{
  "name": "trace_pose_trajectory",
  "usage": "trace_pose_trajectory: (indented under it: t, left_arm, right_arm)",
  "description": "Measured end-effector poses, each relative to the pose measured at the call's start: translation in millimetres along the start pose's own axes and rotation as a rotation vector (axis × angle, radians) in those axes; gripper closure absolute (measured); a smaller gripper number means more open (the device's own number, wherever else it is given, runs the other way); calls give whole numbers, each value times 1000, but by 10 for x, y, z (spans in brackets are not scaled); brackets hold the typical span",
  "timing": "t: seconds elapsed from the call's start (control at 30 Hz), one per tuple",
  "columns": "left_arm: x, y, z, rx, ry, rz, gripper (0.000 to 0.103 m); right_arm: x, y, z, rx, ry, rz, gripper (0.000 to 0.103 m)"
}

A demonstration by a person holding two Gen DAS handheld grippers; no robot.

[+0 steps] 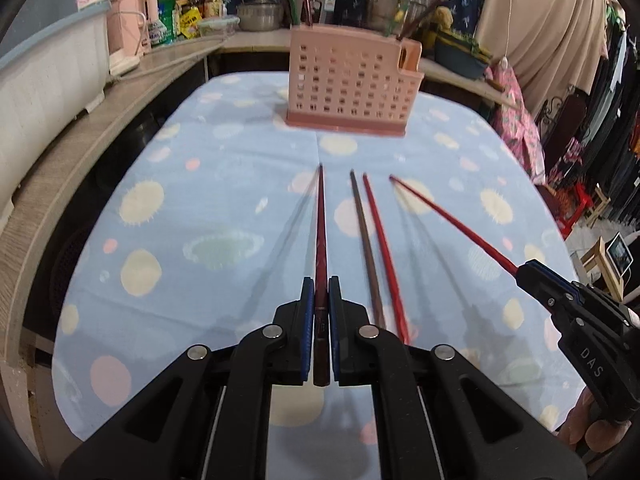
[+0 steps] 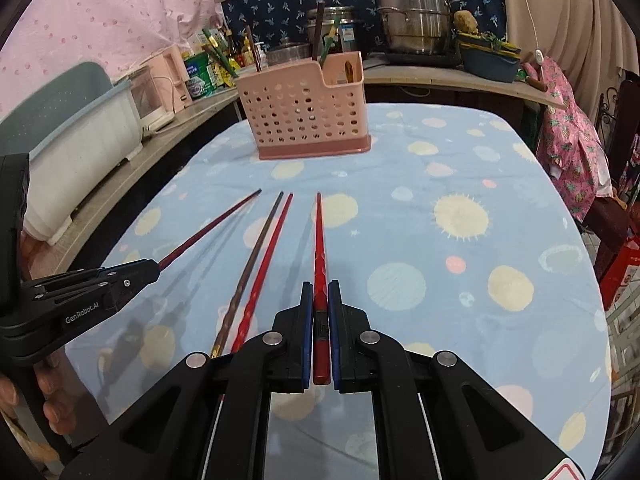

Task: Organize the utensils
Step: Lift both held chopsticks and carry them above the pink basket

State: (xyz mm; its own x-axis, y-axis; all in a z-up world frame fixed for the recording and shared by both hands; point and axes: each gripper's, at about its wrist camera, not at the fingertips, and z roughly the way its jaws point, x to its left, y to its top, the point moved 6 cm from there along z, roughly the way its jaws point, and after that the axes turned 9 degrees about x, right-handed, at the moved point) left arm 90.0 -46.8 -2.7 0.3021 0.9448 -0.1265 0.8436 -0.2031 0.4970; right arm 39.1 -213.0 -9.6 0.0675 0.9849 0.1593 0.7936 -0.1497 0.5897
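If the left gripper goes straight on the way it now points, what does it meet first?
Probably the tablecloth itself: the left gripper, shut on a dark red chopstick, points down at bare cloth short of the pink utensil holder. Depth is hard to judge here.

**Left wrist view: both grippers clamping chopsticks**

Left gripper (image 1: 321,292) is pinching a dark red chopstick (image 1: 321,240) between its blue pads, tip pointing toward the pink holder (image 1: 352,88). Right gripper (image 1: 528,270), entering from the right edge, is clamping a bright red chopstick (image 1: 452,224). A brown chopstick (image 1: 366,240) and a red chopstick (image 1: 382,248) are lying side by side on the spotted blue cloth (image 1: 200,200) between them.
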Motion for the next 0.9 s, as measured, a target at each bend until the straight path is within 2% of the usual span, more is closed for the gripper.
trace_pose_trajectory:
  t: [0.47, 0.9]
  left_arm:
    - [104, 817, -542, -188, -20, -31, 96]
    - [112, 1686, -964, -352, -44, -32, 96]
  right_arm:
    - [-60, 884, -454, -191, -23, -16, 96]
    - [19, 1615, -672, -312, 14, -16, 96]
